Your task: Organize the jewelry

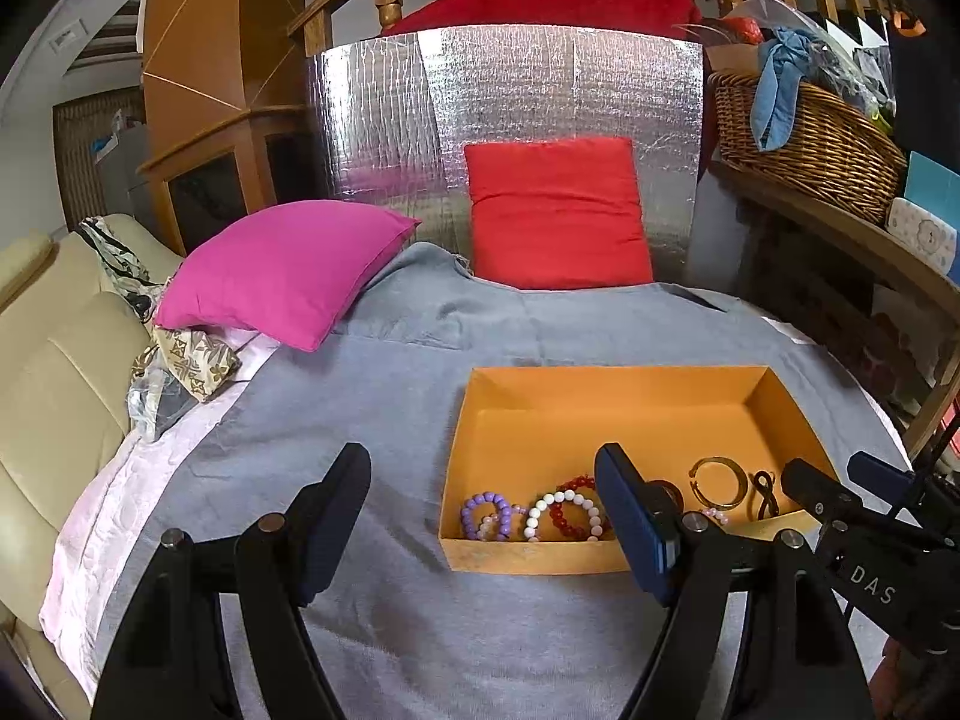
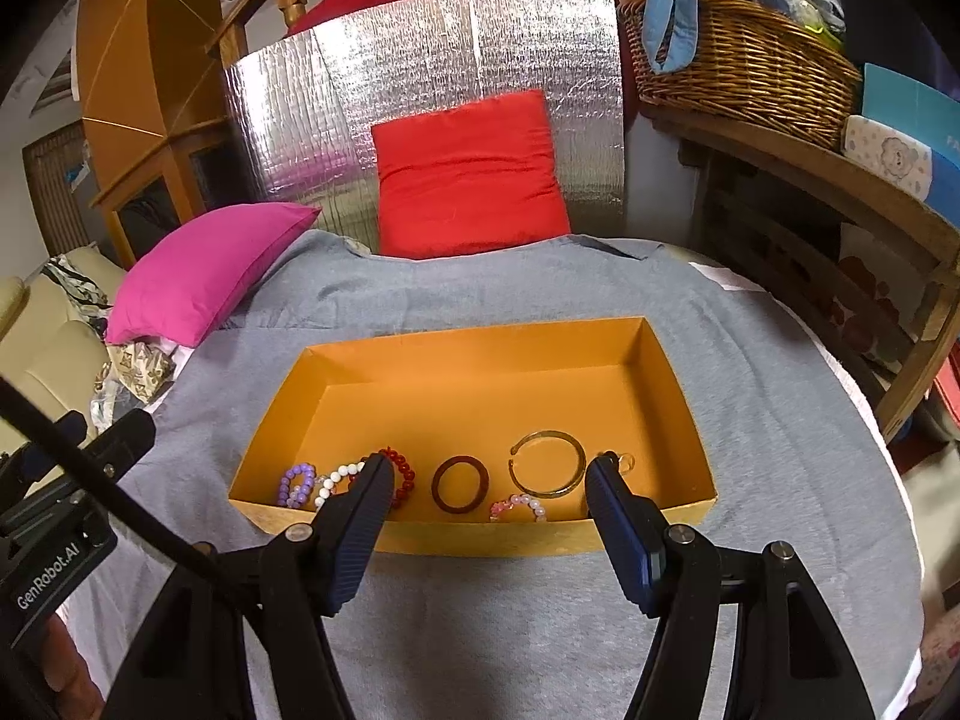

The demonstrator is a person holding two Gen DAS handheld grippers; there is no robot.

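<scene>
An open orange box (image 1: 600, 387) (image 2: 480, 354) sits on the grey cloth (image 2: 480, 288). Along its near wall lie a purple bead bracelet (image 1: 480, 499) (image 2: 298, 471), a white bead bracelet (image 1: 576, 498) (image 2: 342, 471), a red bead bracelet (image 1: 579, 483) (image 2: 408, 471), a dark brown ring (image 2: 459, 459), a gold cuff bangle (image 1: 714, 461) (image 2: 546, 434) and a pink bead bracelet (image 2: 516, 501). My left gripper (image 1: 483, 462) (image 2: 96, 426) hangs open over the box's near left corner. My right gripper (image 2: 489, 468) (image 1: 831, 468) stands open above the near wall. Both are empty.
A magenta pillow (image 1: 288, 270) lies at the left rear and a red pillow (image 1: 558, 216) leans on a silver foil panel (image 1: 384, 120). A wicker basket (image 2: 744, 72) stands on a wooden shelf to the right. A cream sofa (image 1: 54, 372) borders the left.
</scene>
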